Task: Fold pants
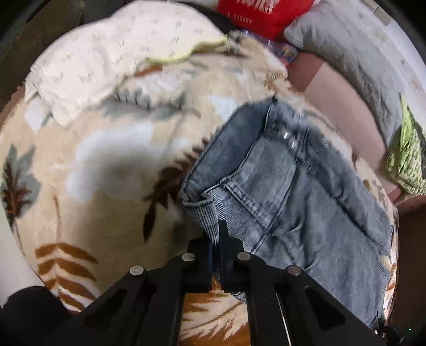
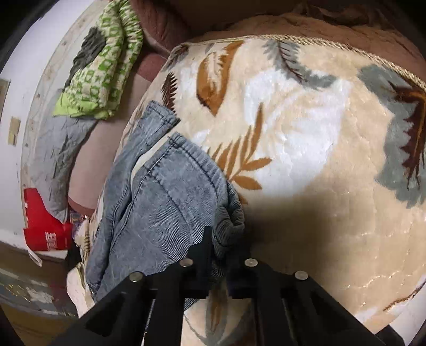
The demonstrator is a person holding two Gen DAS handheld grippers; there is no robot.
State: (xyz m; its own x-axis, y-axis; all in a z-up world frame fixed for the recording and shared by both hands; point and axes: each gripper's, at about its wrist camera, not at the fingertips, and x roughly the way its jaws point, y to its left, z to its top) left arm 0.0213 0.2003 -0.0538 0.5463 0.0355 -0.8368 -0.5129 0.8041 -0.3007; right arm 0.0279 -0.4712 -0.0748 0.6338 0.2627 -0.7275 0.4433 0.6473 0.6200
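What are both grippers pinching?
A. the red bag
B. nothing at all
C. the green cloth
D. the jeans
D: the left gripper and the right gripper are each closed on a bunched edge of the jeans, which lie on the blanket.

Open blanket (image 2: 306,165) lies bare right of the jeans (image 2: 170,207), free to cross. In the left wrist view a white cloth (image 1: 106,61) covers its far part. Beyond the jeans, pillow (image 1: 346,53), green cloth (image 2: 103,61) and what seems a red bag (image 1: 255,13) crowd the wall side.
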